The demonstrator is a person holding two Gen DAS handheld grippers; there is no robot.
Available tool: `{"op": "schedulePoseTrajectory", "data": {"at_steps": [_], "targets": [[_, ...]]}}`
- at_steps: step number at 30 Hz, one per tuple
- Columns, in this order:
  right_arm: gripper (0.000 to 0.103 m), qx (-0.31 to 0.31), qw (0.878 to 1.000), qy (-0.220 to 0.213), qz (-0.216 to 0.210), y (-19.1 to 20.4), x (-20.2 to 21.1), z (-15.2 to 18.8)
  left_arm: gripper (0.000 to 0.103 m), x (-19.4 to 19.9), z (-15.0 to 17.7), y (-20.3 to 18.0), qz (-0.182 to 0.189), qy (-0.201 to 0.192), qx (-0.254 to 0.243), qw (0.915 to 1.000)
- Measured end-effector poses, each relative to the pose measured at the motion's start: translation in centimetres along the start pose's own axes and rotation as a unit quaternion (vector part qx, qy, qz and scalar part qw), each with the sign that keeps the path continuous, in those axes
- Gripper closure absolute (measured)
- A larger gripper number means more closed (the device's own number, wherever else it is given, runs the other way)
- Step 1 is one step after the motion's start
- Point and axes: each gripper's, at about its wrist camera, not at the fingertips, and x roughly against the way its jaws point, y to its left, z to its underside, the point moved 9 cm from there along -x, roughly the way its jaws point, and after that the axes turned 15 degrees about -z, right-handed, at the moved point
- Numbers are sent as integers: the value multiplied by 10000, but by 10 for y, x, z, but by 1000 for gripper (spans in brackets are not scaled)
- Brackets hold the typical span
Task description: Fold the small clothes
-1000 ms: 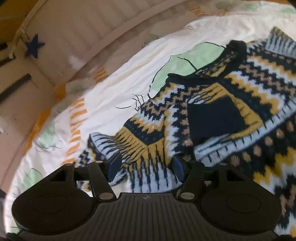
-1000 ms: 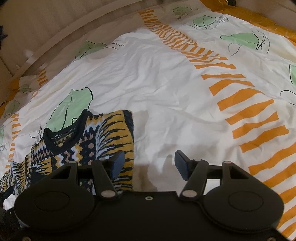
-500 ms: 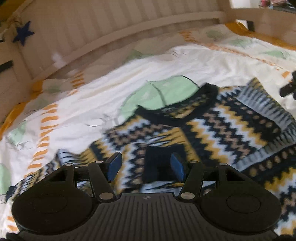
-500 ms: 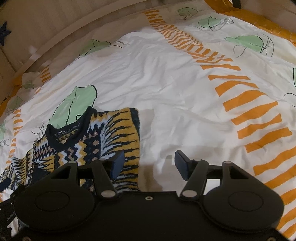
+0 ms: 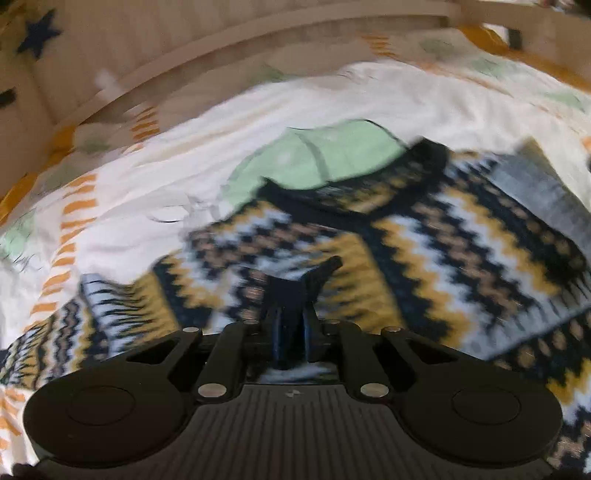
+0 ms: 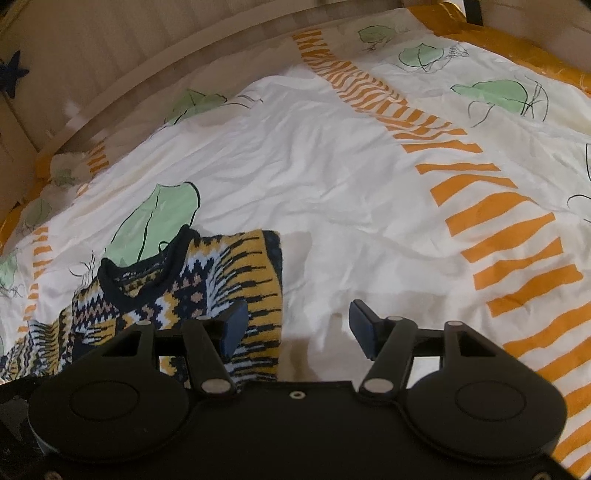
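A small knitted sweater (image 5: 461, 236) with a black, yellow and white zigzag pattern lies on the bed, its dark collar toward the far side. In the left wrist view, which is blurred, my left gripper (image 5: 291, 325) has its jaws closing tight on a dark fold of the sweater, and the fold sticks up between the fingers. In the right wrist view the sweater (image 6: 236, 269) shows at the lower left, one side folded over. My right gripper (image 6: 297, 317) hangs open over the bare sheet, its left finger above the sweater's right edge and nothing between the fingers.
The sheet (image 6: 332, 184) is white with green leaves and orange stripes, and wrinkled. A pale wooden bed rail (image 6: 147, 74) curves along the far side, with a dark blue star (image 5: 37, 33) on the panel behind. An orange edge (image 6: 517, 48) borders the far right.
The left gripper's fingers have come together on a dark fold of the sweater, and the left view has swung and risen a little. The right gripper stays as it was.
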Motion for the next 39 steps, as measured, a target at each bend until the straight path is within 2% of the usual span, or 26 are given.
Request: {"op": "schedulePoseTrajectory", "data": {"at_steps": [7,13,19,27,28,29,33,35,37,39], "targets": [[38,58,10000,55,-17,4,-3,2,93,-18,-12,79,-328,92,691,9970],[38,81,9999,112,-21,5,-5,5,93,-38,-2,110,-677,344,793,9940],[38,-104,9996,220,-117,-3,-8,7,92,-57,22,123,-693,770,1061,9889],[54,33,9966,721,-390,9,-28,28,91,-64,30,122,-717,838,1055,9883],[62,53,9960,806,-382,10,-31,31,91,-64,30,121,-712,843,1046,9884],[87,75,9953,882,-400,10,-34,35,91,-65,29,120,-695,839,1051,9885],[90,189,9955,913,-165,5,-34,37,90,-66,31,122,-602,814,1155,9881],[99,165,9955,930,31,-2,-32,37,86,-65,32,124,-567,822,1169,9881],[96,203,9961,822,258,-8,-29,33,79,-62,33,129,-607,810,1215,9874],[87,55,9985,548,42,-9,-23,25,76,-57,33,137,-580,738,1399,9857]]}}
